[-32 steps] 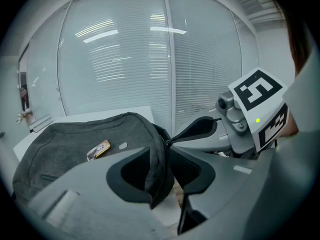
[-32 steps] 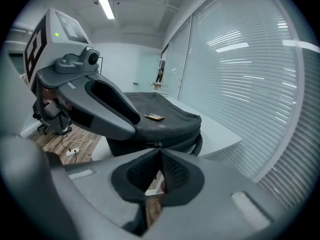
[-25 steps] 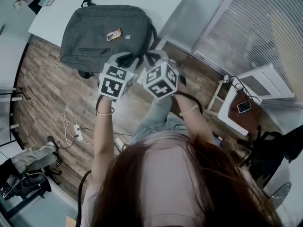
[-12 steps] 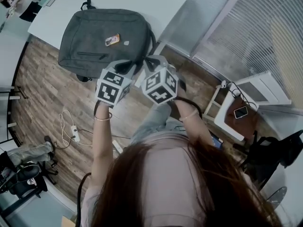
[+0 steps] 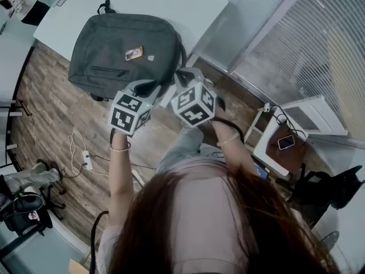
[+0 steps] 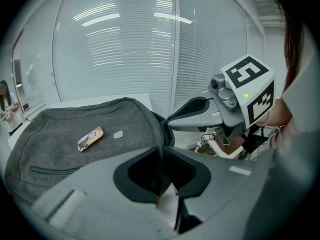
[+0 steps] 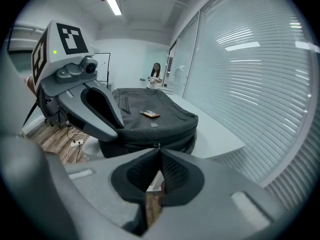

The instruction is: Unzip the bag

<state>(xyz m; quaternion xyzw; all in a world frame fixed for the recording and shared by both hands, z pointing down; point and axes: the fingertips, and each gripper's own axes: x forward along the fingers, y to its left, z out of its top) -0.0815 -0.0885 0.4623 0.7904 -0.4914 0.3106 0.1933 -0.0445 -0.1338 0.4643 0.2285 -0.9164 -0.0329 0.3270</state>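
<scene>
A dark grey backpack [image 5: 122, 50] lies flat on the white table [image 5: 171, 4], with a small orange tag [image 5: 134, 53] on top. Both grippers are at its near right corner. My left gripper [image 5: 148, 88] has just closed its jaws, which now pinch the bag's edge fabric [image 6: 161, 134] at their tips [image 6: 163, 151]. My right gripper [image 5: 181, 76] sits beside it. Its jaws [image 7: 159, 149] meet on a small metal zipper pull [image 7: 158, 145] on the bag's side seam [image 7: 150, 136]. The zipper line looks closed.
The table edge runs just under the bag's corner. Below it is wood floor with a power strip and cable [image 5: 80, 153]. A white stool holding a phone [image 5: 285, 142] stands at the right, with window blinds [image 5: 319, 50] behind. An office chair [image 5: 23, 204] is at the lower left.
The two marker cubes have moved slightly apart, the left one sliding toward the lower left of the view. The bag stays flat on the table.
</scene>
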